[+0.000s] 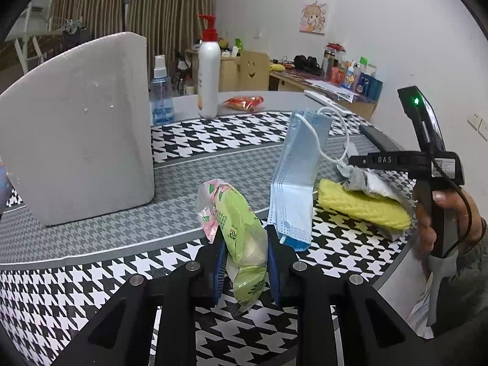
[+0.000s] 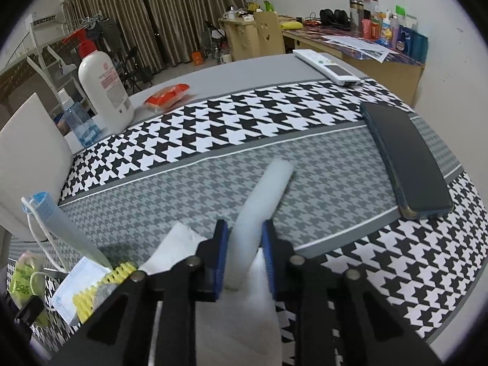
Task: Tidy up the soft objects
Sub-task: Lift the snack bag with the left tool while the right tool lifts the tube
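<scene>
In the left wrist view my left gripper (image 1: 244,231) is shut on a green and pink tissue packet (image 1: 241,222), held a little above the houndstooth cloth. A folded blue face mask (image 1: 299,177) stands on edge just right of it. Further right lies a yellow sponge cloth (image 1: 363,206) with a crumpled grey-white wrapper (image 1: 370,183) on top. A hand holds my right gripper (image 1: 353,161) over that wrapper. In the right wrist view my right gripper (image 2: 244,225) is shut on a white foam roll (image 2: 270,189) that points away over the grey band. The mask (image 2: 61,219) and the sponge cloth (image 2: 88,292) lie to its left.
A big white foam box (image 1: 76,128) stands at the left. Behind it are a spray bottle (image 1: 160,97), a white pump bottle (image 1: 209,73) and a red packet (image 1: 244,103). A dark phone (image 2: 408,158) and a white remote (image 2: 329,67) lie on the right. A white tissue (image 2: 180,241) lies by the right gripper.
</scene>
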Demonstrator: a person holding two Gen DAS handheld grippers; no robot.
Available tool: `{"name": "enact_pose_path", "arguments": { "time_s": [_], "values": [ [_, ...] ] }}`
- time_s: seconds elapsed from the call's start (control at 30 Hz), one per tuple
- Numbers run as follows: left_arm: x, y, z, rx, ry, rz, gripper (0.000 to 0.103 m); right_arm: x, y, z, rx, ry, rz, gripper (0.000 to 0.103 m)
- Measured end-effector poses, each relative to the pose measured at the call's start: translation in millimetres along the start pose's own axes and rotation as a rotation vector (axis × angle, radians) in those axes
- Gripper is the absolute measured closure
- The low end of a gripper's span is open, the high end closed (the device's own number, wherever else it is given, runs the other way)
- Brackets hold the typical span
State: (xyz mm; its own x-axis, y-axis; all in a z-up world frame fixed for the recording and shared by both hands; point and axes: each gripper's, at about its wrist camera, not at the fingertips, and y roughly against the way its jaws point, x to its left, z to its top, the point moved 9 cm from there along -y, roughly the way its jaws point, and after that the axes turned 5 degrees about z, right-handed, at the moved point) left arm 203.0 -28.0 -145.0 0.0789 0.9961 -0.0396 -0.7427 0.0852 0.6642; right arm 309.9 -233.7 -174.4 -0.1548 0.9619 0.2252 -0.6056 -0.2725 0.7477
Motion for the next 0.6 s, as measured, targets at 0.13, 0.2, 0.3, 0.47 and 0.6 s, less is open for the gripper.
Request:
{"name": "enact_pose_path", "arguments": {
  "time_s": [0.13,0.2,0.3,0.47,0.6],
  "values": [
    [3.6,4.1,3.7,-0.016,0.005,0.002,0.078,-1.0,3.3,2.5,-0.008,-0.006,0.011,0.089],
    [4.7,7.1,5.7,-0.026,0.006,0.005,0.078,-1.2,9.2,5.4,-0.024,-0.016,0.023,0.089],
    [6.0,12.6,9.0,-0.044,0.007,0.008,0.078,0.5,17.8,8.4,-0.046,-0.018,0.033,0.09],
    [10.5,22.3,14.1,-0.073,0.016,0.013,0.078,5.1,33.6,14.0,-0.084,-0.021,0.06,0.09],
    [14.4,27.0,15.3,-0.084,0.024,0.022,0.078,7.1,43.4,17.7,-0.109,-0.022,0.074,0.09]
  ]
}}
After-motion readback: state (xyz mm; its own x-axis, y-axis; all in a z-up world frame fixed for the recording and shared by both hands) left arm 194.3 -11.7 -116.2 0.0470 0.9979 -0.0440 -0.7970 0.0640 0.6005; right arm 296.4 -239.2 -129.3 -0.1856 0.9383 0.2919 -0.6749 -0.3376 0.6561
